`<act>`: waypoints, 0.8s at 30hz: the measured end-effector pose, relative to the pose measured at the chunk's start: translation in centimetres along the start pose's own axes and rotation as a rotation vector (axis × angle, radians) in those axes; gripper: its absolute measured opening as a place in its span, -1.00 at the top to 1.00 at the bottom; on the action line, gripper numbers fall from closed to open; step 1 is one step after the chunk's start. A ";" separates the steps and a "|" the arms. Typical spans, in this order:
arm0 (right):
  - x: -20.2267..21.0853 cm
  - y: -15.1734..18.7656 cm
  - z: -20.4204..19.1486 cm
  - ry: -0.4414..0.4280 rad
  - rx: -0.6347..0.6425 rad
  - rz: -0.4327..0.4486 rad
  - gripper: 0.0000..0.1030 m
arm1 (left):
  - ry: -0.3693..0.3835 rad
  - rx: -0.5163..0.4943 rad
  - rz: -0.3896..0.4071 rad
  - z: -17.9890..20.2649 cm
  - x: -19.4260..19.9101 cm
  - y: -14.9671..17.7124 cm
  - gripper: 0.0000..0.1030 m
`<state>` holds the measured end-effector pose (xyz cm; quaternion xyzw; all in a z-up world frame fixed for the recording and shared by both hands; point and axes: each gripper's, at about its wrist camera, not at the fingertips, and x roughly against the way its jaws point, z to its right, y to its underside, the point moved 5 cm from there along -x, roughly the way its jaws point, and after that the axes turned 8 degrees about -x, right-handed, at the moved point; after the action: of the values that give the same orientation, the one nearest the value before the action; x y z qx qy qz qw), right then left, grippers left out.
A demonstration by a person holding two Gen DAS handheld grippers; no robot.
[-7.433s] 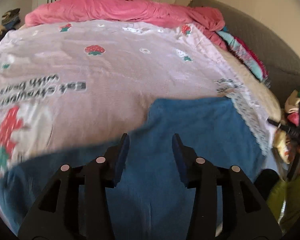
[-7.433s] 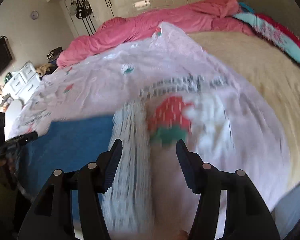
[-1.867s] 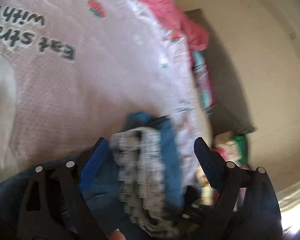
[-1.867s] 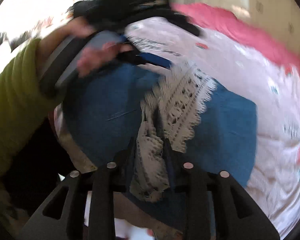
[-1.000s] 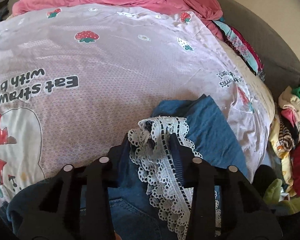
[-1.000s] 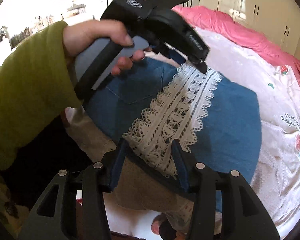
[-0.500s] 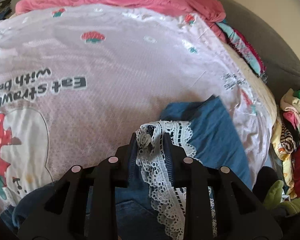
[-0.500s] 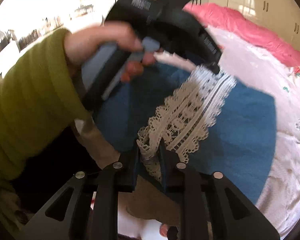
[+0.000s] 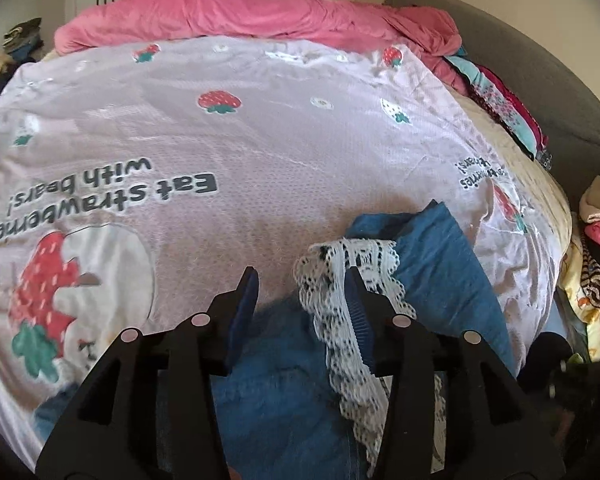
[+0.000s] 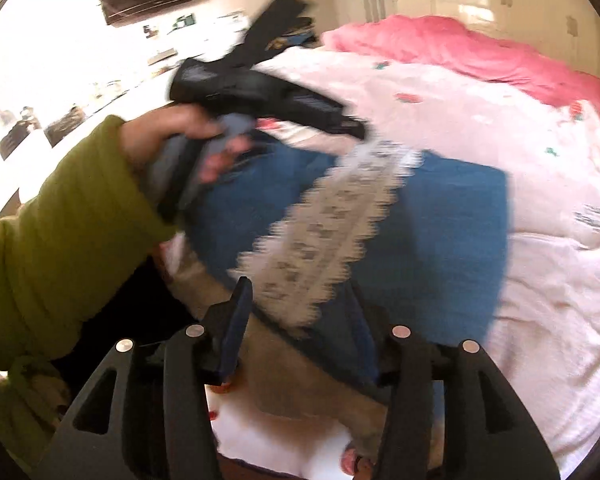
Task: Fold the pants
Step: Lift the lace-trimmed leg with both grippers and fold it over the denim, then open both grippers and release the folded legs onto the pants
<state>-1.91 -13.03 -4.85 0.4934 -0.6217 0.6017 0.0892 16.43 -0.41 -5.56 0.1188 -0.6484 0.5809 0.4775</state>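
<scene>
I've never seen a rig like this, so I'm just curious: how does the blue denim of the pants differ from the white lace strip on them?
The blue denim is a solid, dark, plain cloth, while the lace strip is pale and full of holes. The denim spreads in a broad panel over the strawberry quilt; the lace is a narrow band with scalloped edges lying across it. Both belong to one garment, and neither the left gripper nor the right gripper grips either: both are open.

Black tongs [image 9: 302, 296], olive-green sleeve [image 10: 56, 236]

There is one pair of blue pants [image 9: 440, 256] with one lace trim [image 9: 340, 280], two grippers [image 9: 302, 284] [image 10: 300, 296], one pink blanket [image 9: 260, 12], one strawberry bedcover [image 9: 220, 152].
</scene>
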 end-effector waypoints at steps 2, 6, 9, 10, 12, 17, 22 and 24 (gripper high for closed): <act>0.2 0.4 1.6 0.056 -0.018 -0.013 0.10 | 0.006 -0.003 0.017 0.4 1.1 0.4 0.26; 0.0 1.3 3.6 0.100 -0.071 -0.047 0.10 | 0.007 -0.036 0.036 2.3 3.0 1.8 0.20; -0.6 1.8 4.4 0.120 -0.091 -0.075 0.10 | 0.019 -0.054 0.031 3.9 3.9 3.3 0.18; -0.6 1.9 4.5 0.118 -0.094 -0.079 0.10 | 0.022 -0.062 0.028 4.5 4.0 3.7 0.18; -1.1 2.5 4.6 0.120 -0.094 -0.090 0.10 | 0.027 -0.085 0.012 5.7 4.2 4.7 0.17; -1.6 4.0 5.7 0.149 -0.118 -0.144 0.09 | 0.019 -0.164 -0.079 8.3 3.3 8.1 0.10; -1.5 4.5 6.4 0.116 -0.173 -0.148 0.08 | -0.021 -0.224 -0.153 9.5 1.2 11.1 0.08; -1.6 4.5 6.4 0.115 -0.176 -0.151 0.07 | -0.016 -0.219 -0.153 9.4 1.3 10.9 0.07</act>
<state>-1.27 -18.56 -10.60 0.4937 -0.6273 0.5635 0.2126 3.55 -4.84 -10.30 0.1197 -0.7007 0.4675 0.5255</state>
